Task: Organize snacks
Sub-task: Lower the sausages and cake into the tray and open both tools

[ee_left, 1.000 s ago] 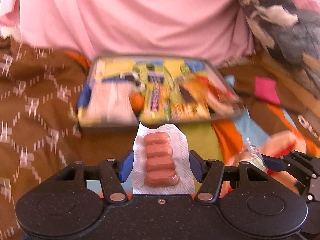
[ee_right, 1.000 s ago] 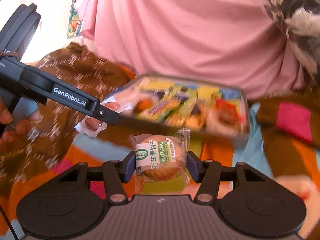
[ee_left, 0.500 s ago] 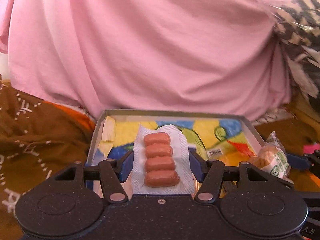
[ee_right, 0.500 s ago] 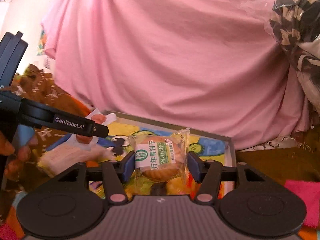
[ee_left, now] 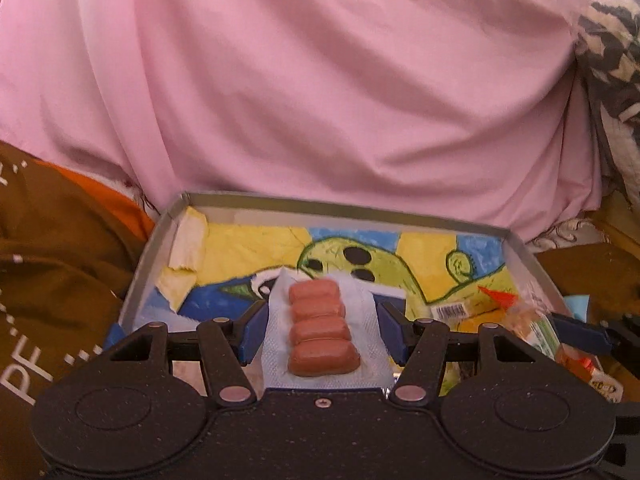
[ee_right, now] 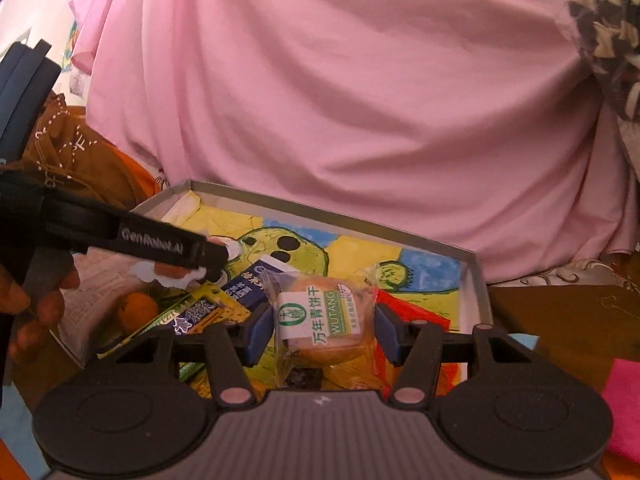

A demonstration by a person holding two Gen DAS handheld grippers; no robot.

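My left gripper (ee_left: 322,328) is shut on a clear pack of small sausages (ee_left: 322,330), held over the grey cardboard box (ee_left: 360,208) with a bright cartoon drawing on its floor. My right gripper (ee_right: 318,330) is shut on a wrapped round biscuit (ee_right: 320,320) with a green-and-white label, also above the box (ee_right: 332,216). In the right wrist view the left gripper's finger (ee_right: 160,242) reaches in from the left with the sausage pack's white edge (ee_right: 176,276) showing under it. Several snack packs (ee_right: 208,308) and an orange (ee_right: 136,312) lie in the box's near part.
A pink sheet (ee_left: 320,80) rises right behind the box. Brown patterned fabric (ee_left: 52,260) lies to the left and a black-and-white patterned cloth (ee_left: 612,40) at the right. A hand (ee_right: 28,312) holds the left gripper. A pink item (ee_right: 624,404) sits at the right edge.
Both grippers have moved forward with their snacks, from in front of the box to over it. The box now fills the lower view and the far half of its floor shows.
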